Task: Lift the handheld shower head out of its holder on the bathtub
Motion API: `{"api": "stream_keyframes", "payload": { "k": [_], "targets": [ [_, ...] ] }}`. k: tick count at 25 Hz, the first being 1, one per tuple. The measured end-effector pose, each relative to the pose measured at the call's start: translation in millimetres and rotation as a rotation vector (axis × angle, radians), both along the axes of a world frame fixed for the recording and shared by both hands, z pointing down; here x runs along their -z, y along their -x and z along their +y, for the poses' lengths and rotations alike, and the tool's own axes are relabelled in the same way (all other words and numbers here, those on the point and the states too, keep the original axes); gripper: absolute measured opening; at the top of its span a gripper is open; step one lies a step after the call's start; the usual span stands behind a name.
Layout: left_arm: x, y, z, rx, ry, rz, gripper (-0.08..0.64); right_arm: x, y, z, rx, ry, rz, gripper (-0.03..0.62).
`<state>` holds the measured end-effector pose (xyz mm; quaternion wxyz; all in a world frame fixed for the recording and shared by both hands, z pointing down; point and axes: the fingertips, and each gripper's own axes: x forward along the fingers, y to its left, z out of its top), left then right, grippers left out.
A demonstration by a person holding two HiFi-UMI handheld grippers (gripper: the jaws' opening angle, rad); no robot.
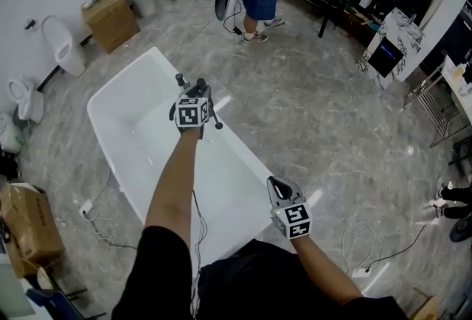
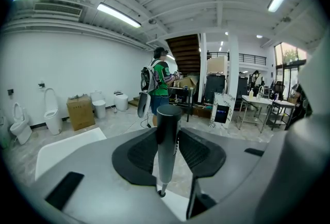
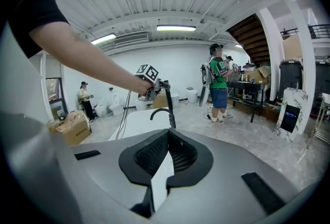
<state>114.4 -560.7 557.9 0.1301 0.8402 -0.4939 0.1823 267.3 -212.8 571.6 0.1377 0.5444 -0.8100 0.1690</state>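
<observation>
Arm (image 1: 172, 197) outstretched, left claw (image 1: 196, 92) around upright shower head (image 2: 167, 132).

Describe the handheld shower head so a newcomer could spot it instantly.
Find the white bathtub mid-floor, then the fittings on its rim where the left tool reaches. The handheld shower head is the slim dark upright rod clamped between that tool's pads, straight, unlike the curved black spout beside it.

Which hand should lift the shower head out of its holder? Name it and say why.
Left. The left gripper has its jaws clamped on the shower head, on its dark handle at the rim of the bathtub. The right gripper is shut, empty and well back from it.
</observation>
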Motion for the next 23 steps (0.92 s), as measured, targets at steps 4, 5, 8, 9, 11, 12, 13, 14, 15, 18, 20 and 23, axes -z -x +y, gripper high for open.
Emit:
{"api": "stream_keyframes", "payload": {
  "k": [4, 5, 8, 9, 11, 12, 13, 14, 15, 18, 20, 23],
  "targets": [
    [2.9, -1.4, 0.3, 0.0, 0.0, -0.008, 0.121, 4.4, -1.5, -2.5, -0.005, -0.008, -0.017, 0.0],
    [3.1, -1.1, 0.0, 0.001, 0.0, -0.009, 0.121, 4.7, -1.3, -3.1, -0.006, -0.01, -0.018, 0.0],
    [3.2, 0.0, -0.4, 0.0, 0.002, -0.011, 0.121, 4.4, -0.6, -4.1, -0.008, -0.01, -0.017, 0.0],
    [3.1, 0.1, 0.2, -0.001, 0.003, -0.011, 0.121, 4.4, -0.6, -3.7, -0.008, -0.01, -0.016, 0.0],
    [3.0, -0.5, 1.7, 0.0, 0.004, -0.015, 0.121, 4.5, -1.2, -2.7, -0.006, -0.01, -0.018, 0.0],
    [2.8, -1.3, 1.9, 0.0, 0.003, -0.017, 0.121, 4.4, -1.5, -2.5, -0.004, -0.011, -0.019, 0.0],
    [2.4, -2.1, 1.8, 0.0, 0.003, -0.019, 0.121, 4.4, -1.7, -2.6, -0.003, -0.012, -0.022, 0.0],
    [2.0, -2.9, 1.4, -0.001, 0.003, -0.02, 0.121, 4.6, -1.8, -2.8, -0.002, -0.013, -0.023, 0.0],
    [1.6, -3.2, 1.2, -0.001, 0.004, -0.021, 0.121, 5.2, -1.5, -3.1, -0.002, -0.014, -0.024, 0.0],
    [1.1, -0.3, 1.0, 0.004, 0.009, -0.02, 0.121, 6.8, 0.6, -3.2, 0.001, -0.015, -0.021, 0.0],
    [-0.2, 3.2, 1.4, 0.01, 0.01, -0.019, 0.121, 6.8, 2.8, -3.1, 0.003, -0.015, -0.02, 0.0],
    [-3.5, 8.8, 3.3, 0.018, 0.013, -0.014, 0.121, 5.7, 7.0, -2.3, 0.009, -0.016, -0.019, 0.0]
  ]
}}
